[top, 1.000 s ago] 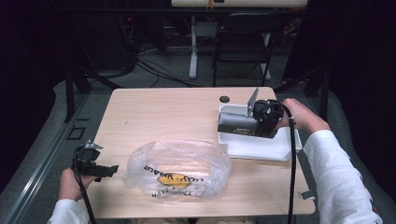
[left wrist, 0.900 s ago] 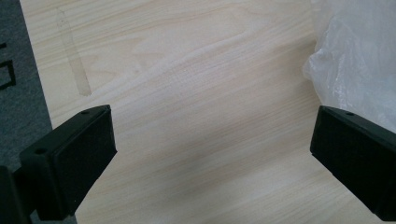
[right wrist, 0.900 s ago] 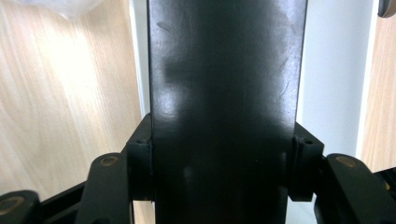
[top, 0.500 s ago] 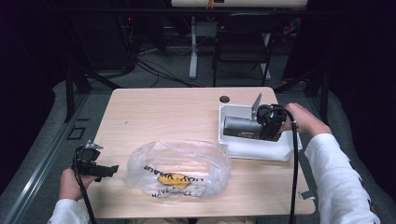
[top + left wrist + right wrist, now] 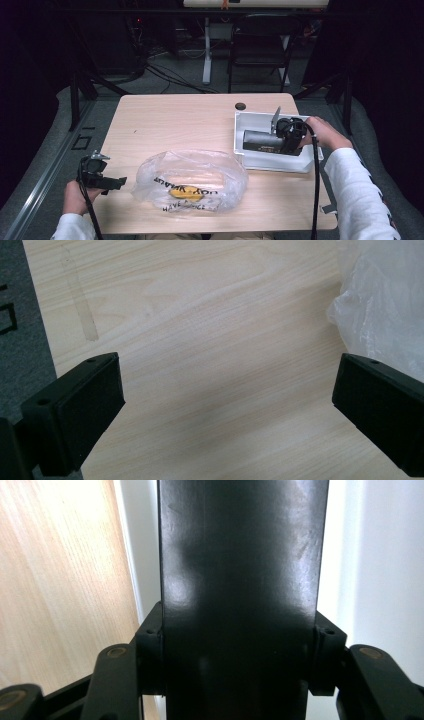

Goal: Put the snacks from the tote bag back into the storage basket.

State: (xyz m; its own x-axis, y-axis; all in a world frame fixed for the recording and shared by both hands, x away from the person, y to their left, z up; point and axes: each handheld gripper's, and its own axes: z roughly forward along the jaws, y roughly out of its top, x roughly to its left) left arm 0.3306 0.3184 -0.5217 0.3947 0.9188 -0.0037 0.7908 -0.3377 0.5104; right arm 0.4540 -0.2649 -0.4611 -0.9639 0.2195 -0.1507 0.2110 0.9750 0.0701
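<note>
Nearest in the right gripper view, the right gripper [image 5: 240,680] had its jaws clamped on either flank of a long dark rectangular metal block [image 5: 240,570] that ran forward from between them, probably held lengthwise so it could be lowered flat into the shallow white plastic tray [image 5: 272,161] directly beneath and beyond the jaws. The left gripper [image 5: 225,405] waited with its jaws spread wide over bare light wooden table [image 5: 200,315], gripping nothing. Just past its right-hand jaw lay a crumpled clear plastic bag [image 5: 192,180] with black lettering, something yellow inside it.
</note>
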